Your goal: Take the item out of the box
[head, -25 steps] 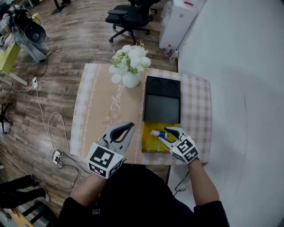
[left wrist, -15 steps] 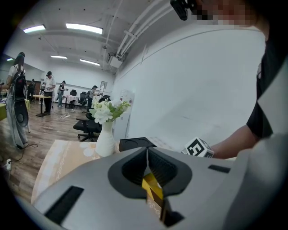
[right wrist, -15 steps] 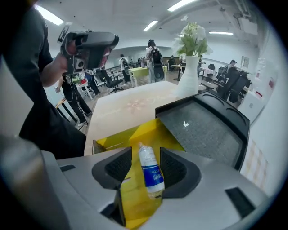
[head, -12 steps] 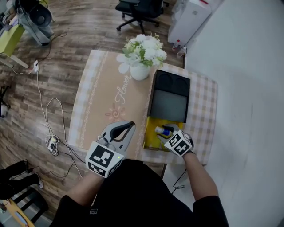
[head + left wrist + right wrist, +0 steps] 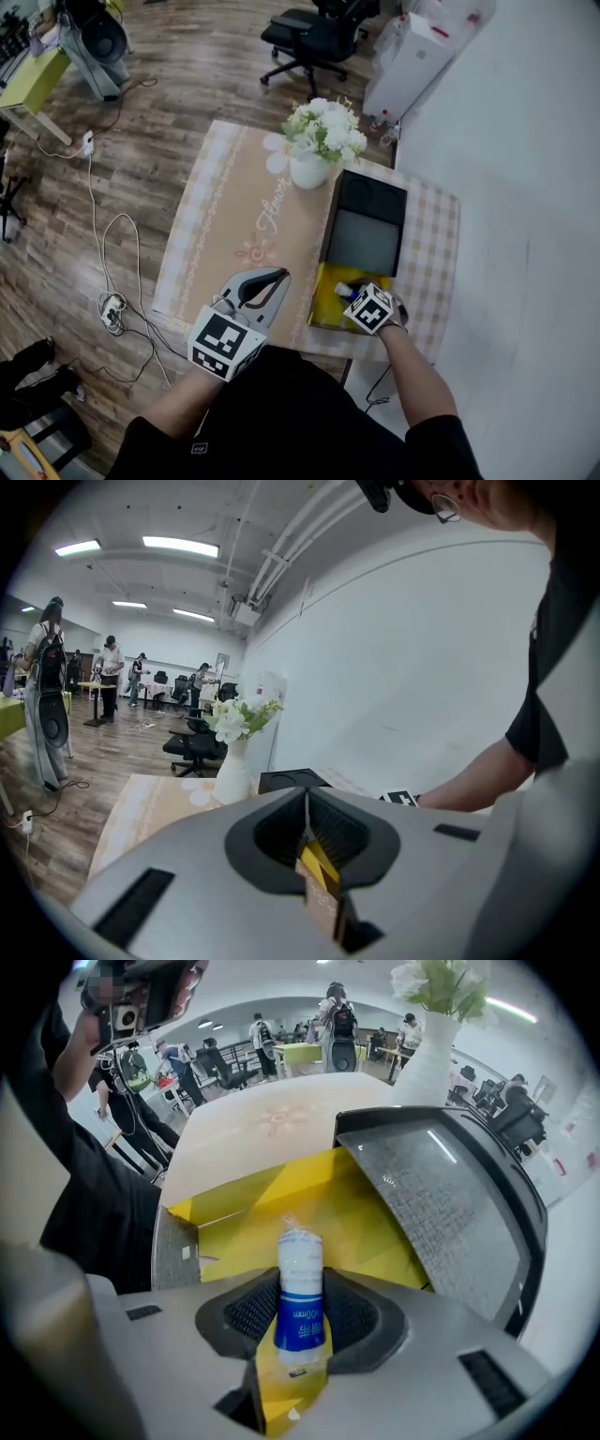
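Note:
A small white bottle with a blue label [image 5: 300,1288] lies in the open yellow box [image 5: 281,1204] at the table's near right edge. My right gripper [image 5: 300,1321] reaches into that box [image 5: 323,302]; its jaws are closing, with the bottle between them and both pads against its sides. In the head view only the bottle's cap end [image 5: 343,292] shows beside the right gripper [image 5: 360,298]. My left gripper [image 5: 277,277] hovers shut and empty over the table's near edge, left of the box. In the left gripper view its jaws [image 5: 307,803] meet in a line.
A black tray-like lid [image 5: 366,230] lies just beyond the yellow box. A white vase of flowers [image 5: 319,145] stands at the far middle of the beige table [image 5: 234,216]. An office chair [image 5: 314,37] and floor cables [image 5: 112,300] lie off the table.
My right gripper has moved forward into the yellow box and over the bottle, which now sits between its jaws. The left gripper has stayed in place, shut.

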The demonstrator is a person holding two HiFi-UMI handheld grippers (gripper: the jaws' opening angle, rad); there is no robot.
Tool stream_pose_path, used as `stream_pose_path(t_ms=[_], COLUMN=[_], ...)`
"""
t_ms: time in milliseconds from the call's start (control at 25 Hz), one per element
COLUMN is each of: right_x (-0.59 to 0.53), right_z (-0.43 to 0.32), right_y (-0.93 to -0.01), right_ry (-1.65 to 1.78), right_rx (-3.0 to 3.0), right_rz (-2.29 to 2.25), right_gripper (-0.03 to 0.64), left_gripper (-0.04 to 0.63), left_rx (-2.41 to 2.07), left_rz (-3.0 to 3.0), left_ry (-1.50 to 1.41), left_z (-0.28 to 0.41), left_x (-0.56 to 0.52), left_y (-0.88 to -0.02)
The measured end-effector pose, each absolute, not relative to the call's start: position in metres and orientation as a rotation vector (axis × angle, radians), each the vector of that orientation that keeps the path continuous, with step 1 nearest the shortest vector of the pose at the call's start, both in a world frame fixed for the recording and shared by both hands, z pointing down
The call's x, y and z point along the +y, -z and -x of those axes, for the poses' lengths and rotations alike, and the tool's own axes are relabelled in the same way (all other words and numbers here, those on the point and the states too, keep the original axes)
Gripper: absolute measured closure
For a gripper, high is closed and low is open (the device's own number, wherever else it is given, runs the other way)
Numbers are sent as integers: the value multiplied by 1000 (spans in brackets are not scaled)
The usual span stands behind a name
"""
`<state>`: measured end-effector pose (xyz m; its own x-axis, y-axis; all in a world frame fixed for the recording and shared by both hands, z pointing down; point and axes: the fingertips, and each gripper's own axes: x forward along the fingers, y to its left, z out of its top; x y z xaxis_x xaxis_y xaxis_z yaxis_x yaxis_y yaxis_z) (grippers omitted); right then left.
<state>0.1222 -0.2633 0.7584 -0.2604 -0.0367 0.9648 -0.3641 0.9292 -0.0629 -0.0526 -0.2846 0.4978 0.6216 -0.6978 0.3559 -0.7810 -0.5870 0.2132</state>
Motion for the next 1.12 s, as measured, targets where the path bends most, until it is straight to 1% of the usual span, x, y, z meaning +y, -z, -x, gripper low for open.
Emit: stream_pose_path(t_ms=[240, 400, 800, 1120], right_x=[-271, -286, -302, -309], right_z=[-118, -113, -127, -137], right_y=[-727, -683, -592, -496], right_ry=[-366, -398, -466, -517], right_rx=[-1909, -2023, -2286, -2585], right_rz=[-379, -492, -757, -1017], right_gripper=[469, 471, 472, 475], left_gripper=[574, 574, 574, 574], left_rx=[-1253, -1256, -1166, -1157], left_rz=[-2520, -2549, -2654, -2707], left_ry=[-296, -266, -266, -242], left_z=[65, 65, 28, 9], left_x=[-295, -301, -303, -307], left_y=[-473, -453, -425, -405])
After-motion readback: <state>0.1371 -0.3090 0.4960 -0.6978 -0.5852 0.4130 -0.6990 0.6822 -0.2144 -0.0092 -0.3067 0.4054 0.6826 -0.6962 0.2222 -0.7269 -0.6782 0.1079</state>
